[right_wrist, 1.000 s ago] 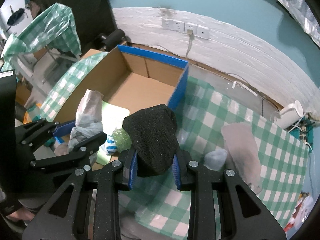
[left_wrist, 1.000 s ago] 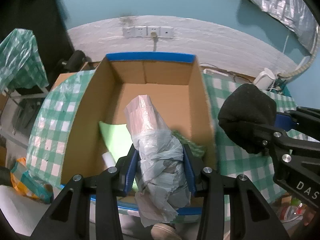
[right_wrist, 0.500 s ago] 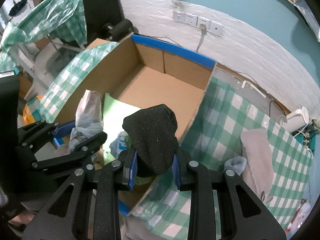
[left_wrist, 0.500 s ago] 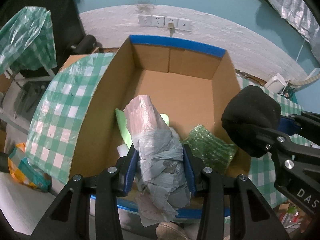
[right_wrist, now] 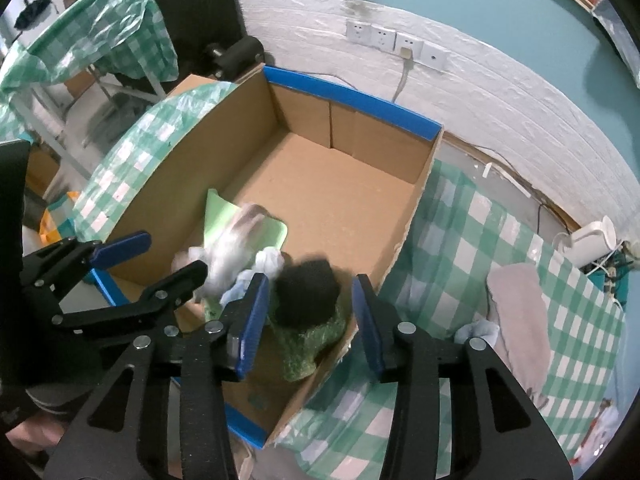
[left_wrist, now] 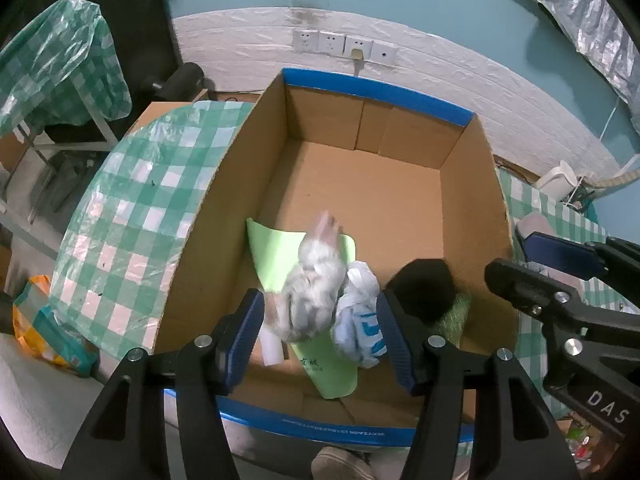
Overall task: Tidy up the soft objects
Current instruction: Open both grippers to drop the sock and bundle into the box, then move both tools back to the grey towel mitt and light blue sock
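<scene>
Both claws point steeply down over an open cardboard box [left_wrist: 384, 208] with blue tape along its rims, which stands on a worktop [right_wrist: 472, 240] covered in green-and-white check cloth.

Left claw [left_wrist: 320, 328]: jaws opening, pads clear of any load. A grey-white crumpled plastic bundle [left_wrist: 316, 284], blurred, lies below and between the jaws inside the box, across a pale green sheet [left_wrist: 276, 252] on the box floor. A white-and-blue plastic bag [left_wrist: 360, 320] sits just beside the bundle, on its right in the left wrist view. A small white roll [left_wrist: 272, 348] lies near the box's near wall.

Right claw [right_wrist: 308, 320]: jaws opening, pads apart from the load. A black knit item [right_wrist: 308, 292], also blurred, is below and between the jaws, in the near right corner of the box, resting on a green fuzzy item [right_wrist: 308, 344]. Whether it has settled cannot be told from the blur.

The far half of the box floor is bare cardboard.

On the worktop, right of the box in the right wrist view, a grey-pink cloth [right_wrist: 516, 320] lies flat, with a light blue cloth [right_wrist: 478, 330] just beside its near end; both are outside the box. A white jug-like object [right_wrist: 592, 240] stands at the worktop's far edge near the wall.
</scene>
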Action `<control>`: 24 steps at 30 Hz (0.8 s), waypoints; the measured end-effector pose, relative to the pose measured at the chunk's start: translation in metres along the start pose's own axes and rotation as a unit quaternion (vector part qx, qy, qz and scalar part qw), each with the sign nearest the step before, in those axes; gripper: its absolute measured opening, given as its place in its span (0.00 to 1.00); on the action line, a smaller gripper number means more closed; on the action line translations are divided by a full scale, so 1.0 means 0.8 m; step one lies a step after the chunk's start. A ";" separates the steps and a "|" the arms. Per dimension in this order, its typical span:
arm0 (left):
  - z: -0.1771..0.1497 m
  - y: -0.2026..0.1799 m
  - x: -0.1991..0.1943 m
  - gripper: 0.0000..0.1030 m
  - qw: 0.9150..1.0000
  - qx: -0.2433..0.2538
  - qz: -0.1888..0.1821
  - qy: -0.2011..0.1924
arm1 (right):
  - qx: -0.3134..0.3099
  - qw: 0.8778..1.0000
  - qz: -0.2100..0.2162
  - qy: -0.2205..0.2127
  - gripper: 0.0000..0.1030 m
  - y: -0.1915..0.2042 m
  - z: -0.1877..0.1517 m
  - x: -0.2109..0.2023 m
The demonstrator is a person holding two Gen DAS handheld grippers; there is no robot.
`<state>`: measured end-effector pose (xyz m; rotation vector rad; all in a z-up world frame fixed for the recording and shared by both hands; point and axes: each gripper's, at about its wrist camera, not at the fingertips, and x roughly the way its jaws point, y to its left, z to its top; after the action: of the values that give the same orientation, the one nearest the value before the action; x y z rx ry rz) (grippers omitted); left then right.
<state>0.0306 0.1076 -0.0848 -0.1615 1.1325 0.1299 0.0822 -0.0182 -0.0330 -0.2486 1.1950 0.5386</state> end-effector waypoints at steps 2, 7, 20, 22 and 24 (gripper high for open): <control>0.001 0.000 0.000 0.58 1.000 -0.001 -0.003 0.000 | 0.003 1.000 0.000 -0.001 0.42 -0.002 0.001 -0.001; 0.000 -0.004 -0.001 0.58 1.000 0.006 -0.003 -0.001 | 0.006 1.000 -0.001 -0.003 0.47 -0.006 -0.001 -0.004; -0.005 -0.023 -0.003 0.59 1.000 0.028 -0.009 0.002 | 0.014 1.000 -0.010 -0.002 0.55 -0.034 -0.023 -0.011; -0.006 -0.030 -0.006 0.59 0.999 0.034 -0.013 0.000 | 0.016 1.000 -0.012 -0.002 0.56 -0.040 -0.028 -0.012; -0.006 -0.036 -0.008 0.59 0.999 0.039 -0.016 -0.001 | 0.022 1.000 -0.014 -0.001 0.56 -0.049 -0.033 -0.012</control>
<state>0.0285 0.0783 -0.0790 -0.1103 1.1298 0.0586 0.0784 -0.0658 -0.0371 -0.2274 1.1975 0.4870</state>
